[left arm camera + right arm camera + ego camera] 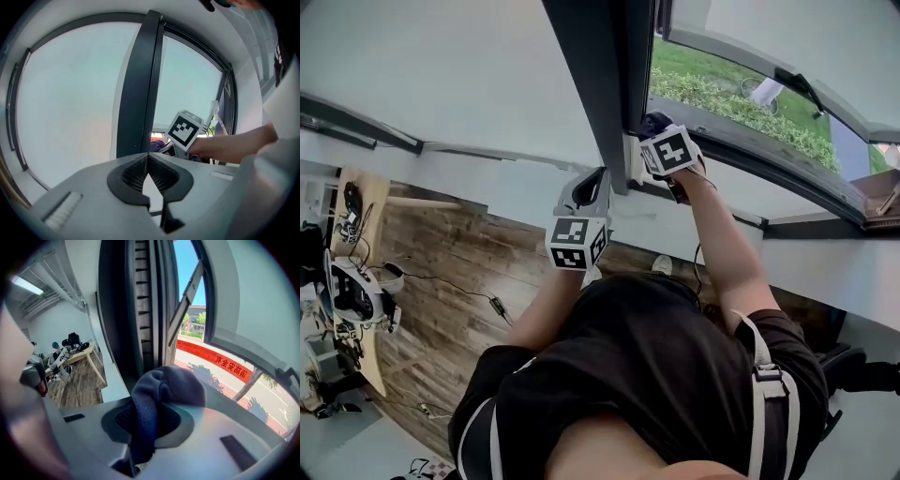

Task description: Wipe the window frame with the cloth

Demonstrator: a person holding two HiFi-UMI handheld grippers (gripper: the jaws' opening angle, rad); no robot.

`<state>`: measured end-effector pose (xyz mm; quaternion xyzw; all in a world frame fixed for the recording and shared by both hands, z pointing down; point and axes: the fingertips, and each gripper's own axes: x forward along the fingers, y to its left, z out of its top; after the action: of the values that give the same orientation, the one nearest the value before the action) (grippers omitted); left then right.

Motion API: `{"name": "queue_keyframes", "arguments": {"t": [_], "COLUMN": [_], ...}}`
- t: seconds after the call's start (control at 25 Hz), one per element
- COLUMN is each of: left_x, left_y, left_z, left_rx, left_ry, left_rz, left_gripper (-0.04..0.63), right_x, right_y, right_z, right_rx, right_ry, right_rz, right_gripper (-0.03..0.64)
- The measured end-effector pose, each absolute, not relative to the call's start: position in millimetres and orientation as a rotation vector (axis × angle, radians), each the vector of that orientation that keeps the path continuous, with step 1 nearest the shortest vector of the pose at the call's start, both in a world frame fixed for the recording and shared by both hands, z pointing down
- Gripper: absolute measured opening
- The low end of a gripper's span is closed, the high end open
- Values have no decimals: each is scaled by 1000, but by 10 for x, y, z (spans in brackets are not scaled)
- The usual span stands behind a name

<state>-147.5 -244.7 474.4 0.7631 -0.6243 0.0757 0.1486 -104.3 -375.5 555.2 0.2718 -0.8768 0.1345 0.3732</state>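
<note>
Up close, the right gripper is clenched on the cloth, a dark blue-grey, soft, fleecy piece. One fold runs down between the ribbed pads, and the rest bulges above the jaws in a rounded, creased lump. In the head view the cloth sits at the foot of the window frame, where the dark upright post meets the sill. Whether it presses on the metal cannot be told.

The left gripper is clenched too, its tips meeting with nothing between them. It is held just to the left of the same post, lower than the right gripper and near it.

Beyond the frame the sash stands open. Grass lies below, and a red banner runs along a street. Inside, far beneath the person's raised arms, lie a wooden floor and a cluttered desk.
</note>
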Motion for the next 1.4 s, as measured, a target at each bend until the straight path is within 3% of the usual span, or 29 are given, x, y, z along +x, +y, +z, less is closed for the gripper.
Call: {"name": "queue_keyframes", "arguments": {"t": [0.72, 1.16, 1.4], "left_x": [-1457, -1091, -816], "left_y": [-2278, -2381, -2473], "left_z": [4587, 4398, 4380], "left_rx": [2238, 2379, 2467], "left_ry": [-1814, -1696, -1586], "left_rz": [216, 155, 139], "left_gripper": [8, 6, 8], "right_x": [-979, -168, 605], "right_y": [-3696, -3145, -2968], "right_z": [5457, 4482, 3980], "right_rx": [808, 1200, 1610], "right_ry": [-2419, -2739, -2610], "right_rz": [312, 124, -57], "right_gripper": [58, 60, 58]}}
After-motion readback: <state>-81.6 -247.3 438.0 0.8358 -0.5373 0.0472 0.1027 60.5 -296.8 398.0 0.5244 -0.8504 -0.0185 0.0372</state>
